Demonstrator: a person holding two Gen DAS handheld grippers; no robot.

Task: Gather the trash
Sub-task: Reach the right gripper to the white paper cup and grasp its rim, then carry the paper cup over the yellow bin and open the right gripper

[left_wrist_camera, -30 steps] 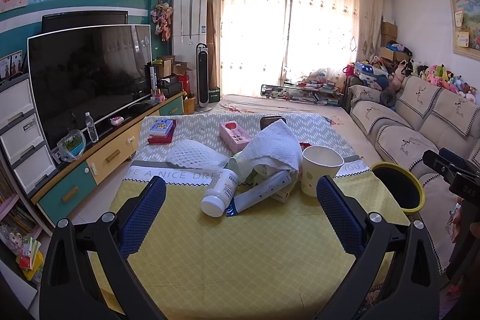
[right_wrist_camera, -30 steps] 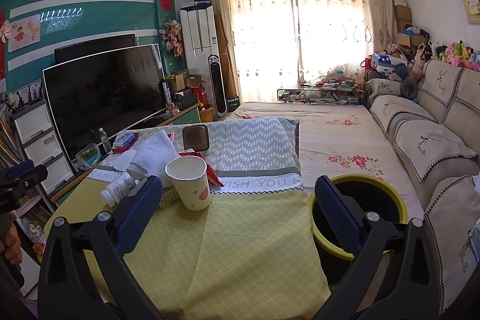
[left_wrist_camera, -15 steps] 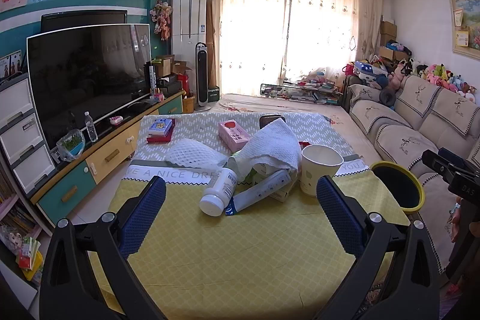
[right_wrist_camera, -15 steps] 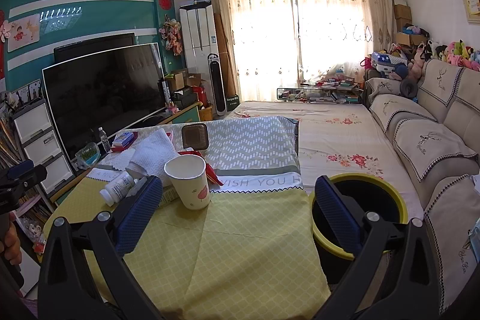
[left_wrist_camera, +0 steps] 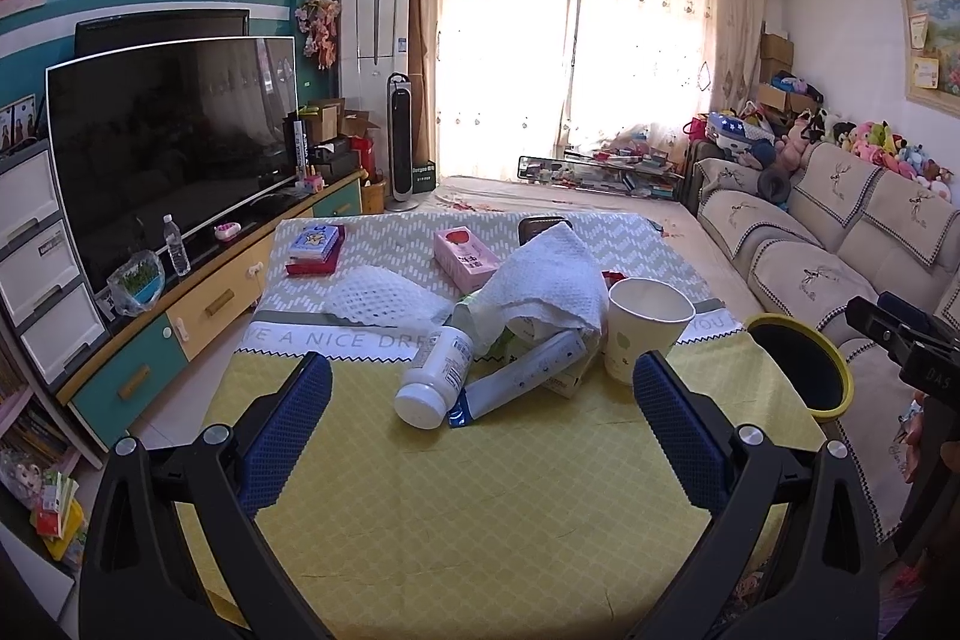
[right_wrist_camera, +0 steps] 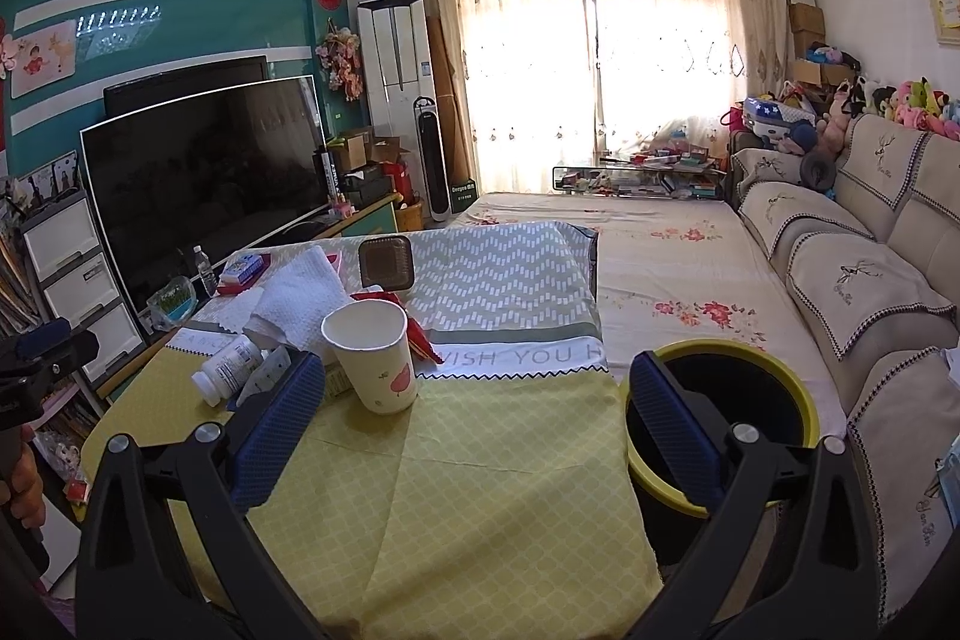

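Observation:
A heap of trash lies mid-table: a white pill bottle on its side, a white tube, a crumpled white towel and a paper cup. The cup and bottle also show in the right wrist view. A black bin with a yellow rim stands off the table's right edge; it also shows in the left wrist view. My left gripper is open and empty, short of the heap. My right gripper is open and empty, between cup and bin.
The table wears a yellow and green cloth. A pink tissue box, books and a white mesh sheet lie farther back. A TV cabinet stands left, a sofa right.
Both grippers have held almost still, with only slight drift of the views. Nothing on the table has moved.

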